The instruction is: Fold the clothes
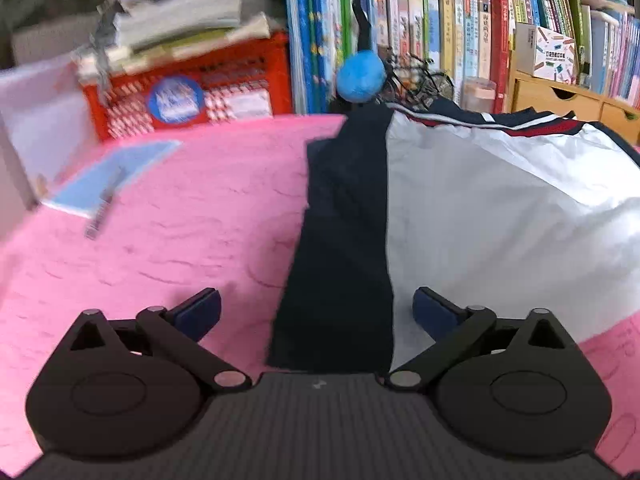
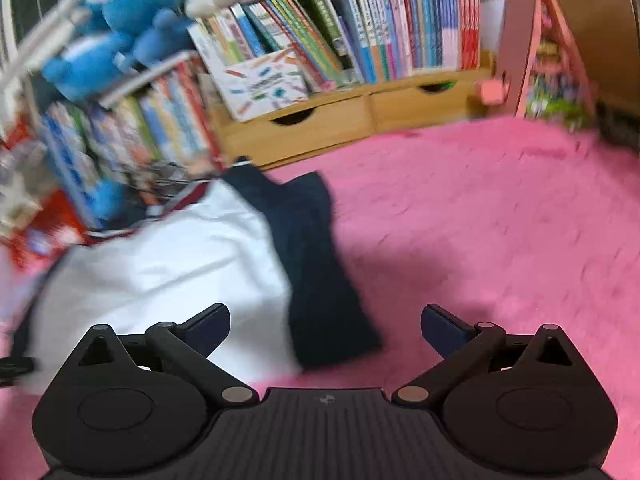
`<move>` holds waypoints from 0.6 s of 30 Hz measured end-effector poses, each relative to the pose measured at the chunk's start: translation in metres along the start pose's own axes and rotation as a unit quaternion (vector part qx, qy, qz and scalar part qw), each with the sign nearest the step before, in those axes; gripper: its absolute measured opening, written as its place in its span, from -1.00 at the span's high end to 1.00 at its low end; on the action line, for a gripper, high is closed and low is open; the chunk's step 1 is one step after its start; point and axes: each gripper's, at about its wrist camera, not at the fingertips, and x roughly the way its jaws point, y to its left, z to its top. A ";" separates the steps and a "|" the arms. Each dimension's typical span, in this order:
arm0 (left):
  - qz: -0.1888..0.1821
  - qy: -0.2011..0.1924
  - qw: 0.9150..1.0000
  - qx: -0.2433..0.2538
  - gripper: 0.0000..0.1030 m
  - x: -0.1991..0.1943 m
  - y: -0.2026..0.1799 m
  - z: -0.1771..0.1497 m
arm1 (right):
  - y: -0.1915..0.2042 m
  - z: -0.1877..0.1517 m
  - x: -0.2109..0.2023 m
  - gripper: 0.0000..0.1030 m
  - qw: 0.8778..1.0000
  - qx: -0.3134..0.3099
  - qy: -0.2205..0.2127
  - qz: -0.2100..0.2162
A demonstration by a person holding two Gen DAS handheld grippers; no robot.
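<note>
Left wrist view: left hand-held gripper [image 1: 316, 312] released, jaws spread wide, straddling the navy sleeve [image 1: 340, 240] of a white jacket [image 1: 500, 216] lying flat on the pink desk [image 1: 160, 240]. Right hand-held gripper [image 2: 325, 328] likewise released, empty, above the jacket's other navy sleeve [image 2: 320, 264]. Bookshelves [image 1: 460, 32] behind.

a child's room or study corner in a home.

rows of children's books [image 1: 460, 36] pack the shelves, with blue plush toys [image 2: 108, 40] perched on top, low wooden drawers [image 2: 340, 116] beneath, a red plastic crate [image 1: 188, 92] under a stack of papers, and a fuzzy pink blanket [image 2: 480, 220] spread as the work surface, a white-and-navy garment [image 1: 480, 208] lying on it.
</note>
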 end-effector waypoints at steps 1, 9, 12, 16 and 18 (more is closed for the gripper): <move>-0.005 -0.012 1.000 0.004 -0.98 -0.011 0.000 0.000 | -0.005 -0.004 -0.004 -1.00 1.000 0.014 0.005 0.017; -0.090 -0.027 0.995 -0.032 -0.98 -0.068 0.004 -0.013 | -0.036 -0.006 0.024 -1.00 0.978 0.176 0.003 0.115; -0.089 -0.027 0.994 -0.063 -0.98 -0.082 0.016 -0.021 | -0.034 0.003 0.042 -1.00 0.974 0.198 -0.004 0.113; -0.169 -0.006 0.978 -0.120 -0.98 -0.084 0.033 -0.025 | -0.025 0.003 0.055 -1.00 0.979 0.172 -0.015 0.110; -0.210 0.005 0.967 -0.146 -0.98 -0.078 0.036 -0.023 | -0.024 -0.001 0.054 -1.00 0.981 0.156 -0.023 0.110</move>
